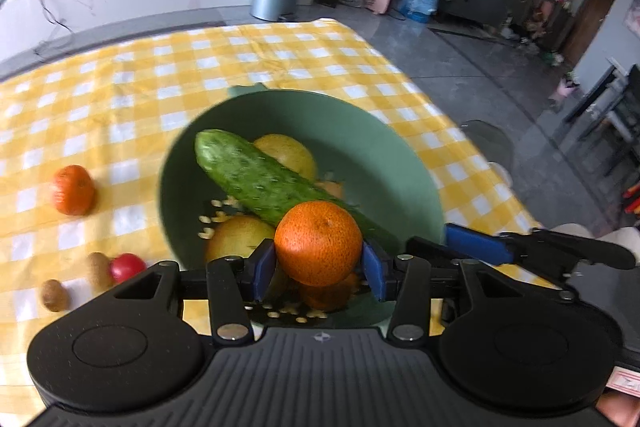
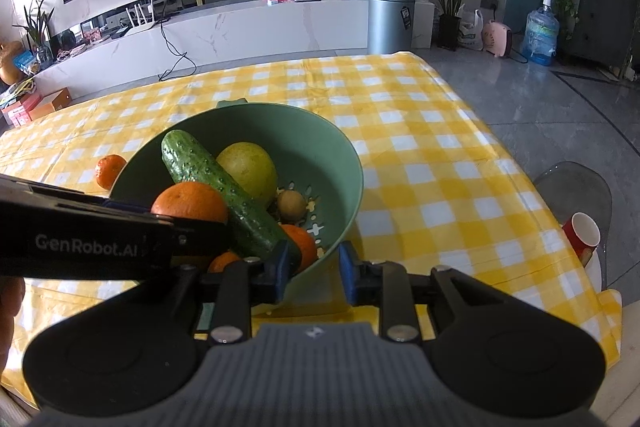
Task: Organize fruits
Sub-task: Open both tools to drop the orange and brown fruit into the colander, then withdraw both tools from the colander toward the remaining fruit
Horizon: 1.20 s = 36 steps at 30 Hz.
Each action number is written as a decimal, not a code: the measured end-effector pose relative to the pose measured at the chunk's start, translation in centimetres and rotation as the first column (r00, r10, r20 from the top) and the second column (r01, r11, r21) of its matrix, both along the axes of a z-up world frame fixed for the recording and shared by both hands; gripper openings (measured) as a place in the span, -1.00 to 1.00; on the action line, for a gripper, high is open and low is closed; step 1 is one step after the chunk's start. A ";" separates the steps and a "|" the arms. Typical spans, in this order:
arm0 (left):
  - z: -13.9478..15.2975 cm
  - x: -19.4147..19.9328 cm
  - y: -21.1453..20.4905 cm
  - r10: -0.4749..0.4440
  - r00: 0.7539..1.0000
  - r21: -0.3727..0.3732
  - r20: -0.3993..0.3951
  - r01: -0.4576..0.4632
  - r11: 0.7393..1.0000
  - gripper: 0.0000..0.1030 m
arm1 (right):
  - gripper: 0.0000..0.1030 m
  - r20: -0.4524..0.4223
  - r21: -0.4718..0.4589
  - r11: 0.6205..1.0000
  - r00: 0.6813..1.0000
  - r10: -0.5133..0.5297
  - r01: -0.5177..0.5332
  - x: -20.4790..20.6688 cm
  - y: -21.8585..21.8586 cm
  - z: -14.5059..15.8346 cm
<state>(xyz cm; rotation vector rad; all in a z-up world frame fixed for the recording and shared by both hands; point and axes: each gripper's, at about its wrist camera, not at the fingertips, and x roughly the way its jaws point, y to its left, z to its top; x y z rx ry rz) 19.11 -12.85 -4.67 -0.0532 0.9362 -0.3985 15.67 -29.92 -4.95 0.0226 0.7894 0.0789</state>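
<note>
I am gripping a mandarin [image 1: 318, 242] across its widest part with my left tool [image 1: 319, 269], holding it above the green colander [image 1: 280, 107] on the tabletop [image 1: 120, 75]. My right tool [image 2: 313, 269] is clamping the colander's near rim. The mandarin is likely light, soft-skinned and easily bruised, so moderate pressure suits it.

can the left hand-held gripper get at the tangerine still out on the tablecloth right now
Probably not yet: the left hand-held gripper is shut on an orange over the green bowl. The loose tangerine sits unobstructed.
</note>
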 end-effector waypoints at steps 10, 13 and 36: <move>-0.2 0.5 1.0 0.035 0.999 -0.010 -0.033 -0.036 0.999 0.27 | -0.30 0.017 0.002 1.000 1.000 -0.006 0.006 -0.3 -0.1 0.1; 0.2 0.2 1.0 0.025 1.000 -0.015 -0.019 -0.025 1.000 0.32 | -0.17 0.030 0.014 1.000 0.999 -0.010 0.010 -0.5 -0.3 0.3; 4.6 -5.0 5.5 0.031 0.995 0.017 0.092 -0.033 0.999 0.35 | 0.35 0.224 -0.014 0.999 0.974 -0.042 0.046 -4.4 0.8 3.1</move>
